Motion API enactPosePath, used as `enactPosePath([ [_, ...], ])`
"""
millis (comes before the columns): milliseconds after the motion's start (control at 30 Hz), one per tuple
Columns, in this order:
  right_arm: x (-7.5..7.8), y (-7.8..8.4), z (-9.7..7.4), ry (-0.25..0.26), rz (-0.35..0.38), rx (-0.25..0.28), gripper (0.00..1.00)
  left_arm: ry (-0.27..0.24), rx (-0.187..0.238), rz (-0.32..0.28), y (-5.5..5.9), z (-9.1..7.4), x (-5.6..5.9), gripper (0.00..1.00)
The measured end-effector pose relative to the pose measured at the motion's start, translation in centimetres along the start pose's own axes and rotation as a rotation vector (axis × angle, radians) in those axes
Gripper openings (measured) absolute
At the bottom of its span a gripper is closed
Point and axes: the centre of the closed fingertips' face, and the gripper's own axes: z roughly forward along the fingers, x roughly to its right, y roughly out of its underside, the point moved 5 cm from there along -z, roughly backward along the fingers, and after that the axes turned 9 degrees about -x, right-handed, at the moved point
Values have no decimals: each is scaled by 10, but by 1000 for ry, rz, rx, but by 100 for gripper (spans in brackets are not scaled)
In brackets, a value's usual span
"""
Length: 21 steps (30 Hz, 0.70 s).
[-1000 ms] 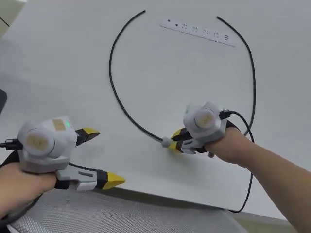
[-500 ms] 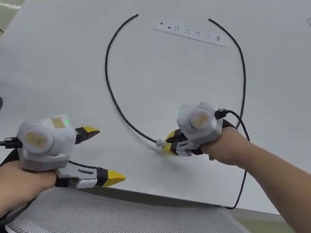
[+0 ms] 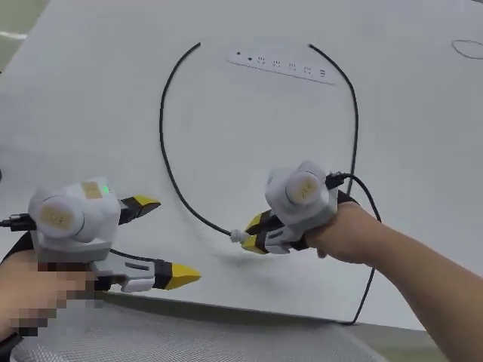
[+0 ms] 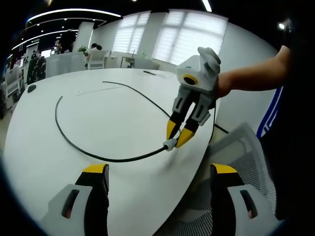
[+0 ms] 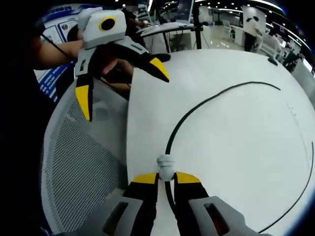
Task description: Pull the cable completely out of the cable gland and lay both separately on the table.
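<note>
Right gripper view: I'm clamping the black cable (image 5: 197,109) in my right gripper (image 5: 166,180) just behind the white cable gland (image 5: 166,166) near the table (image 5: 236,147) edge, judging my left gripper (image 4: 160,169), jaws apart, should grip the gland squarely.

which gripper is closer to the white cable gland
Right. The right gripper is at the gland, its jaws closed on the cable just behind it; the left gripper hangs open off to the side, apart from it.

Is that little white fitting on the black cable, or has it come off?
On. The white cable gland sits threaded on the black cable, at the right gripper's tips.
</note>
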Motion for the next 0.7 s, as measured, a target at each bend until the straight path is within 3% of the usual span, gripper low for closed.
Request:
enactPosePath([
  [300, -18, -16, -22, -15, -33, 23, 7, 15, 1, 67, -17, -1, 7, 81],
  [633, -23, -28, -42, 4, -72, 29, 7, 49, 8, 142, -32, 2, 11, 76],
  [700, -23, -32, -48, 9, -83, 40, 7, 76, 19, 169, -36, 4, 14, 76],
])
